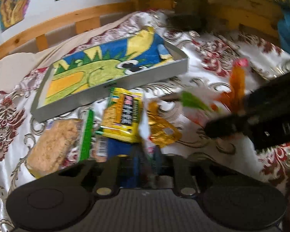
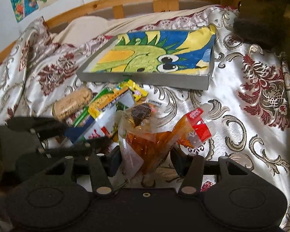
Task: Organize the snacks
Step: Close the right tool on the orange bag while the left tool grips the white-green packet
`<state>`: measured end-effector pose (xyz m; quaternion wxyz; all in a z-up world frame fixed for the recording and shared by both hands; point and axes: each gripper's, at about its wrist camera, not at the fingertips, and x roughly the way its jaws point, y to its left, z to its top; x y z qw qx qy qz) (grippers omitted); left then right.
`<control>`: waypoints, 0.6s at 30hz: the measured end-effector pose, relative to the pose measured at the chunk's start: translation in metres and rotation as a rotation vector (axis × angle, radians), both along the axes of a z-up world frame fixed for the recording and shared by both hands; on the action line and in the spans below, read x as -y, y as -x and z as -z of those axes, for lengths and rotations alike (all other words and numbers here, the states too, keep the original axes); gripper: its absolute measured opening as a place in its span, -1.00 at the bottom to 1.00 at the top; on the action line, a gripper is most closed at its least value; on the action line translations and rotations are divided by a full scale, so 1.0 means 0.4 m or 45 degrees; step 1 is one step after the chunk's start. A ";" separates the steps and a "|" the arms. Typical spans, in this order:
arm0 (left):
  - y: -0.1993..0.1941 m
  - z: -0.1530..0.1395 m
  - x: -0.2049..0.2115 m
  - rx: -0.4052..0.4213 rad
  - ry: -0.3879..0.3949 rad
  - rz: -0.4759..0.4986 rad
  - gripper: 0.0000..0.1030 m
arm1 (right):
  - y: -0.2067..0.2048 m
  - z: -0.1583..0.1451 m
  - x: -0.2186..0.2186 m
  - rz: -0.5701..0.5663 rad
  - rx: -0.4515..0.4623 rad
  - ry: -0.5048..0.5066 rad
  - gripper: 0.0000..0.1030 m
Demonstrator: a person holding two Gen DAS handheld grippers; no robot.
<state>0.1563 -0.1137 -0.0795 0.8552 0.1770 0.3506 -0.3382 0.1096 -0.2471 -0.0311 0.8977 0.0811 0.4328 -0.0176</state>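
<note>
A grey tray (image 1: 114, 94) lined with a dragon drawing lies on the bed; it also shows in the right wrist view (image 2: 145, 80). In front of it is a heap of snacks: a biscuit pack (image 1: 52, 145), a yellow packet (image 1: 121, 119) and a gold wrapper (image 1: 164, 131). My left gripper (image 1: 145, 166) is shut on a blue and white snack box (image 2: 98, 123). My right gripper (image 2: 145, 158) is shut on a clear orange snack bag (image 2: 145, 141) with a red label, and holds it up. The right gripper also shows in the left wrist view (image 1: 261, 119).
A patterned white and maroon bedspread (image 2: 251, 100) covers the bed. A wooden bed rail (image 2: 125, 2) runs along the back, under drawings on the wall. Dark and yellow items (image 1: 241, 9) sit at the far right.
</note>
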 end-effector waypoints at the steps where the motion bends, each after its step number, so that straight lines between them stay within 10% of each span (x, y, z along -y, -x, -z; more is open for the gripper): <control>1: 0.008 0.000 0.004 0.017 -0.019 0.001 -0.76 | 0.002 -0.004 0.002 0.003 0.010 -0.007 0.09; 10: 0.099 -0.042 -0.001 0.079 -0.021 0.017 -0.77 | 0.020 -0.025 0.027 0.027 0.081 -0.028 0.09; 18: 0.091 -0.132 -0.113 -0.174 0.357 -0.190 -0.77 | 0.041 -0.062 0.043 0.019 0.217 0.034 0.09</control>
